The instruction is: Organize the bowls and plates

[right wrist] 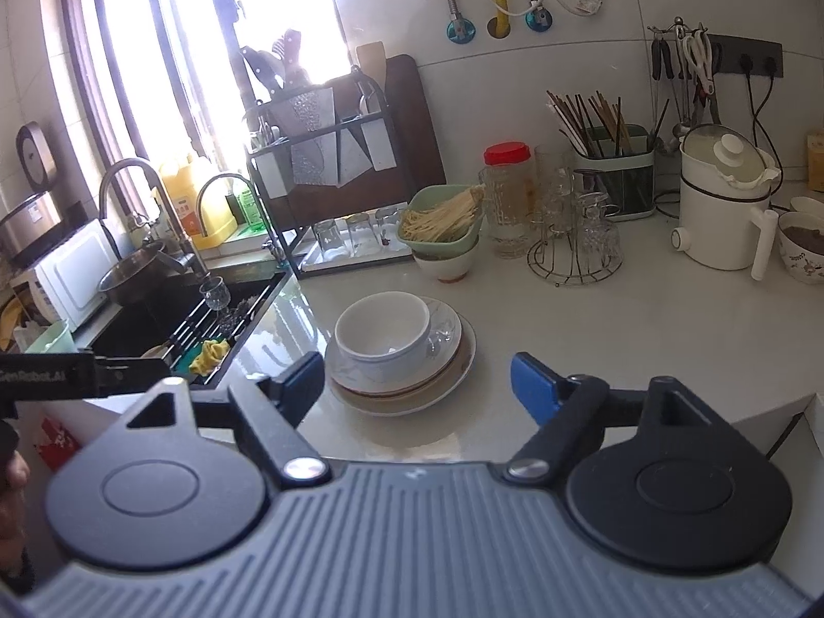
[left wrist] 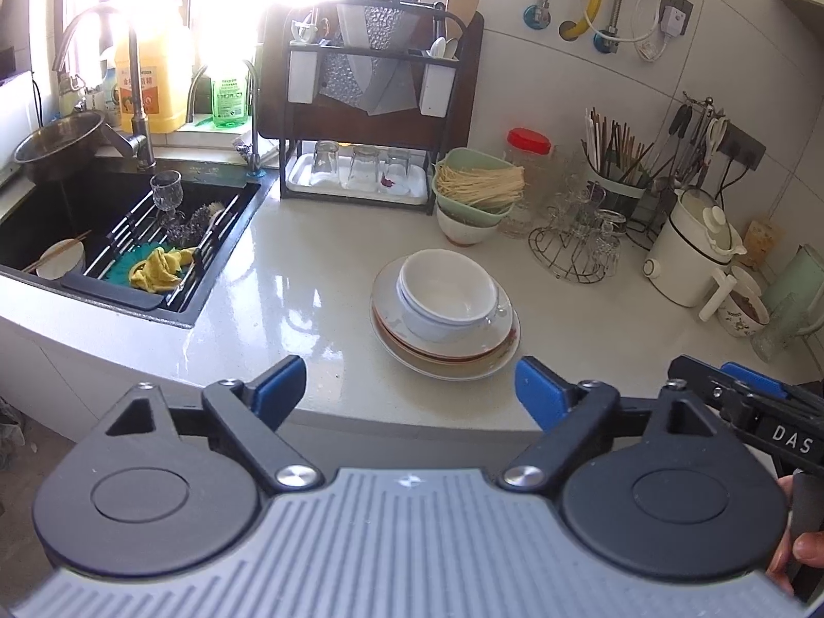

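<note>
a bright kitchen corner with a window behind the sink [left wrist: 103, 237] and a pale stone counter [left wrist: 288, 309] running along the tiled wall. the task's things sit together near the counter's front edge: a stack of plates [left wrist: 445, 345] with nested white bowls [left wrist: 445, 293] resting on top, upright and empty as far as can be seen.

the left hand-held gripper [left wrist: 409, 386] hangs just short of the counter edge with its blue pads wide apart and nothing between them; the stack lies straight ahead and slightly right of its centre line. the right hand-held gripper [right wrist: 417, 386] is likewise spread wide and empty, and from it the plates [right wrist: 401, 381] and the bowls [right wrist: 383, 335] lie ahead and a little left. both hands look about equally near, one on each side of the stack, which is round, so no long axis decides the approach.

further back, well apart from the stack, a green bowl of dry noodles [left wrist: 476, 183] sits in another bowl [left wrist: 466, 229], beside a red-lidded jar [left wrist: 530, 159]. a small bowl with chopsticks [left wrist: 59, 260] lies in the sink.
</note>
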{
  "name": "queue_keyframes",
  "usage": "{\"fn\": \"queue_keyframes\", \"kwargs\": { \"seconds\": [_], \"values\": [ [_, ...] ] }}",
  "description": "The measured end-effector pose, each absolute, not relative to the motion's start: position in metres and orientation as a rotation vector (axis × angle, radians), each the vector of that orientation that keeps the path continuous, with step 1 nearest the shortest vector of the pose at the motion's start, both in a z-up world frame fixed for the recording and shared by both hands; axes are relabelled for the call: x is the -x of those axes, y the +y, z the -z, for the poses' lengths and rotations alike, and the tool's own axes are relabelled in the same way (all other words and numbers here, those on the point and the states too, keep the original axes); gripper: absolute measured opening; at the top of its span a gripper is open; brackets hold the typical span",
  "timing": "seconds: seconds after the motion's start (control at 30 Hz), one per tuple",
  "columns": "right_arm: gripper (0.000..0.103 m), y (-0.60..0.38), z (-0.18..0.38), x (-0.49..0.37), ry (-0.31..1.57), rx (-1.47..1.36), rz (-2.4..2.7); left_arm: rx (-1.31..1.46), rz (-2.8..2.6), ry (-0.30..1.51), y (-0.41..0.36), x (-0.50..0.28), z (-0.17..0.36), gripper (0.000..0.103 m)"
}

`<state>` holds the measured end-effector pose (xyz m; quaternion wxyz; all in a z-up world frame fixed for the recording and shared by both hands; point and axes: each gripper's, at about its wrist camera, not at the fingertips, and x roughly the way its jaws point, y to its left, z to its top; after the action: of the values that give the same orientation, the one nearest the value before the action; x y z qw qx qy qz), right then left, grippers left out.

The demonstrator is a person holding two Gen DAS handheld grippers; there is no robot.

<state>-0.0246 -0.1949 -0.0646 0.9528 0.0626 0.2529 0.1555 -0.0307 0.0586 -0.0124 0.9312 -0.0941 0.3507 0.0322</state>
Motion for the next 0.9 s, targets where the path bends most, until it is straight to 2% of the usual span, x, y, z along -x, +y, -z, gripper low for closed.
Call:
{"fn": "queue_keyframes", "kwargs": {
  "seconds": [0.23, 0.9],
  "values": [
    [0.081, -0.199, 0.065, 0.021, 0.513, -0.139, -0.294, 0.171, -0.055, 0.724, 0.055, 0.024, 0.012, 0.100],
    [0.081, -0.197, 0.064, 0.009, 0.519, -0.137, -0.306, 0.163, -0.056, 0.736, 0.049, 0.012, 0.009, 0.100]
  ]
}}
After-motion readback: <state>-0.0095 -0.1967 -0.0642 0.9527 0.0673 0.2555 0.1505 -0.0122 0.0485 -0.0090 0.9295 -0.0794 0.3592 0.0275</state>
